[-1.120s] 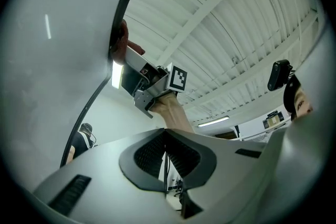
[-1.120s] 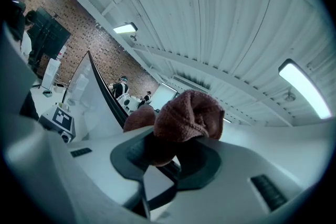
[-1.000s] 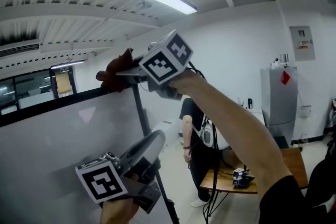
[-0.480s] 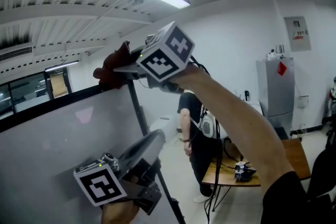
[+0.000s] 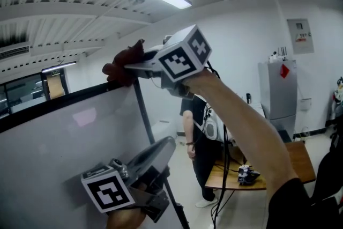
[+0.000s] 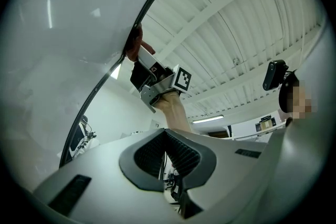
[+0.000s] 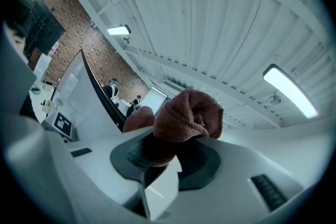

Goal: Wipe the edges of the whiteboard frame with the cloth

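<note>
Right claw: my right claw [image 5: 135, 68] is raised to the top right corner of the whiteboard [image 5: 59, 147]. Its jaws are clamped on the cloth, which the right gripper view shows bunched between them [image 7: 169, 150].
Cloth: the reddish-brown cloth [image 5: 121, 68] bulges out past the jaw tips in a thick wad. It sits against the top edge of the frame, right at that corner.
Frame: the black frame [image 5: 53, 100] runs along the top edge, then turns down the right edge. From the left gripper view it reads as a dark curve [image 6: 100, 86] with the cloth at its upper end.
Left claw: my left claw [image 5: 154, 152] is held low, near the right edge of the board. Its jaws are together with nothing between them [image 6: 165, 132]. I cannot tell whether it touches the board.
Why this hold: I judge the wad is gripped at its base so that soft cloth, not metal, meets the frame. The empty claw is kept low, out of the wiping path.
Step in hand: wiping the top edge at the corner, I'd say; the right edge looks not yet done.
Next move: it calls for turning the wrist so the cloth keeps pressing as it rounds the corner.
Risk: the wad could snag on the corner and pull loose.
</note>
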